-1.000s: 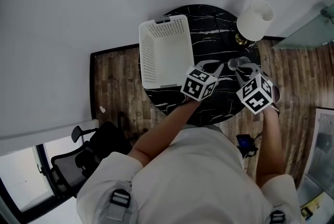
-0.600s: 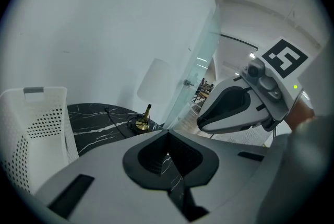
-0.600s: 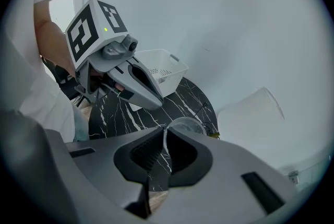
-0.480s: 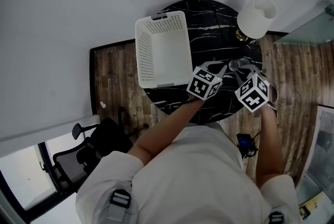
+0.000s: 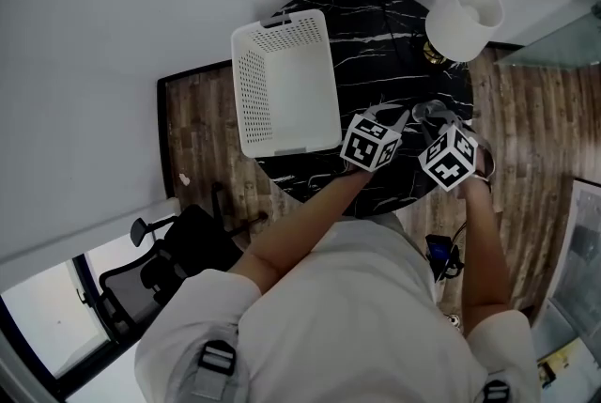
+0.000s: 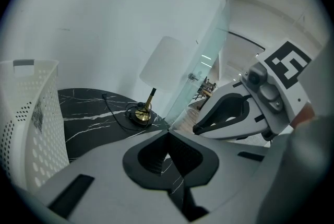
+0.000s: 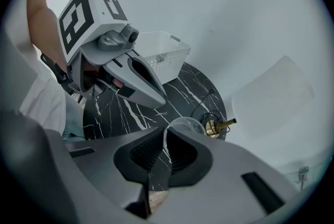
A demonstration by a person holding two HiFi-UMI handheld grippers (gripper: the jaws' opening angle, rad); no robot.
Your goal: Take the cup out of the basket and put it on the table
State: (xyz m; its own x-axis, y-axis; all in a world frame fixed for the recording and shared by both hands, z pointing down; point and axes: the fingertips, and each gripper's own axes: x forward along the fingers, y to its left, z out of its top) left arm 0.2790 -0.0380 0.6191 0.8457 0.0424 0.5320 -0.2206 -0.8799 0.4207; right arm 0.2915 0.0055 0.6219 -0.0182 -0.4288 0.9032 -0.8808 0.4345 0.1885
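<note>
Cup (image 7: 188, 125) clamped in fingers of right gripper (image 7: 166, 134) near table (image 5: 376, 16) edge; left gripper (image 6: 168, 137) fingers together.

1 basket (image 5: 246, 96), 1 cup (image 7: 186, 125), 1 lamp (image 5: 465, 21), 1 tbl (image 5: 385, 35), 1 chair (image 5: 141, 290), 2 grippers (image 5: 402, 117) (image 5: 435, 118).

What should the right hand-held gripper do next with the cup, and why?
Probably lower the cup and open the jaws. The right hand-held gripper is shut on the rim of the clear cup over the black table, and the white basket is already empty. Whether the cup touches the table yet, I cannot tell.
</note>
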